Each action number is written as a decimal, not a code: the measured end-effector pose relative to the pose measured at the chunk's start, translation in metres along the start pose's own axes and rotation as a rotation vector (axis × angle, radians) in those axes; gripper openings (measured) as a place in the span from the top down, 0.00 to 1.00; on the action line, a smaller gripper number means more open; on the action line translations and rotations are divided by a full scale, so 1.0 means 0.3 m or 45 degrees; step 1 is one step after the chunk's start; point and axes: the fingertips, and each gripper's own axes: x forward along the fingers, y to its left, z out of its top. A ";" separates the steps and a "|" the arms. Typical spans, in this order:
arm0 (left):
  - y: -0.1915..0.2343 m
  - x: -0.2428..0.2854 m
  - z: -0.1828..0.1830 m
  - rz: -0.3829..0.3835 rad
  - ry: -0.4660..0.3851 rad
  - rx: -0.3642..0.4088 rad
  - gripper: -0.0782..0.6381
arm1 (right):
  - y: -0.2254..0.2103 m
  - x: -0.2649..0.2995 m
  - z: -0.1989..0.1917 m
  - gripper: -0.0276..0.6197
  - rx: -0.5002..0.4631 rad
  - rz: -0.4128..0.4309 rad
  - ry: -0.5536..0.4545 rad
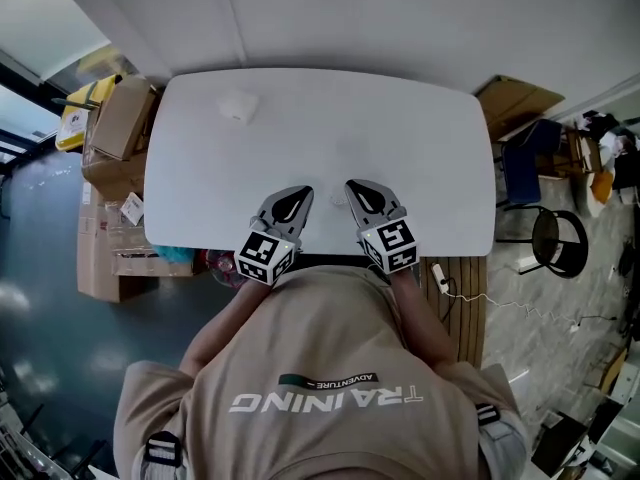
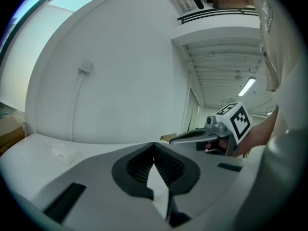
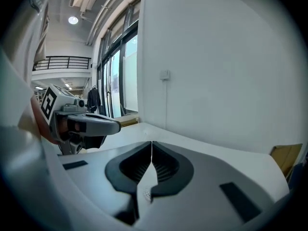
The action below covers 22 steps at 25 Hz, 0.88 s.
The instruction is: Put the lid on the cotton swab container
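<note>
While the left gripper [image 1: 299, 198] hovers closed, the container [image 1: 238, 105] lies well ahead.

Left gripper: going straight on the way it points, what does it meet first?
Probably nothing on the table: the left gripper, jaws together, points across bare tabletop toward the wall. The white box lies off to its left. Depth is unclear.

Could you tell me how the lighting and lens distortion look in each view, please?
Head view: even, soft light; the white table is nearly washed out, so the small white object on it barely stands out. Left gripper view: strong fisheye bending of the wall, dark corners. Right gripper view: same fisheye bending, bright windows at left.
</note>
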 end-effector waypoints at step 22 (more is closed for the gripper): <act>-0.001 -0.038 -0.019 0.224 -0.024 -0.072 0.87 | -0.022 0.239 -0.356 0.93 0.045 0.287 0.409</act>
